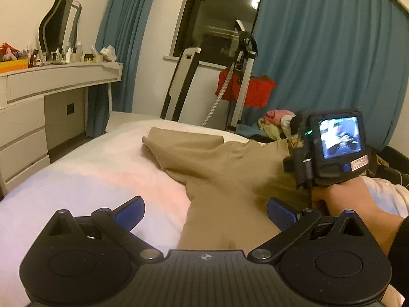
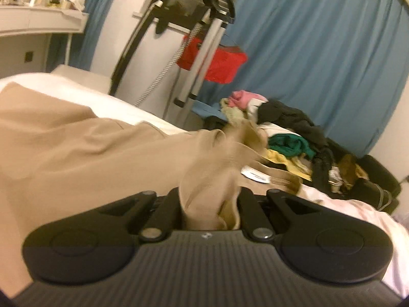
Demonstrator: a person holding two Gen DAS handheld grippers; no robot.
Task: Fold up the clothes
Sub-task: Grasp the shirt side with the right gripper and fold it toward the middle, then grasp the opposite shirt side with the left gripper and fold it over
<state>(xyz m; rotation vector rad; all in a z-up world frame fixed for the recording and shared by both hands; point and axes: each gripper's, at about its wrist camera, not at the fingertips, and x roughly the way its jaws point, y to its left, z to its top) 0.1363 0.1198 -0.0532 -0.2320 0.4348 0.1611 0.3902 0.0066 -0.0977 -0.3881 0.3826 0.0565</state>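
A tan garment (image 1: 225, 168) lies spread across the white bed (image 1: 89, 174), one part folded at the far end. My left gripper (image 1: 205, 213) is open, its blue pads either side of the garment's near part, just above it. My right gripper (image 2: 211, 204) is shut on a bunch of the tan garment (image 2: 76, 153) and lifts it a little. In the left wrist view the right gripper's body (image 1: 329, 151) is at the right over the garment, held in a hand.
A pile of mixed clothes (image 2: 294, 138) lies at the far right of the bed. A garment steamer stand (image 1: 240, 76) with a red bag stands past the bed before blue curtains. A white dresser (image 1: 51, 87) with bottles is at the left.
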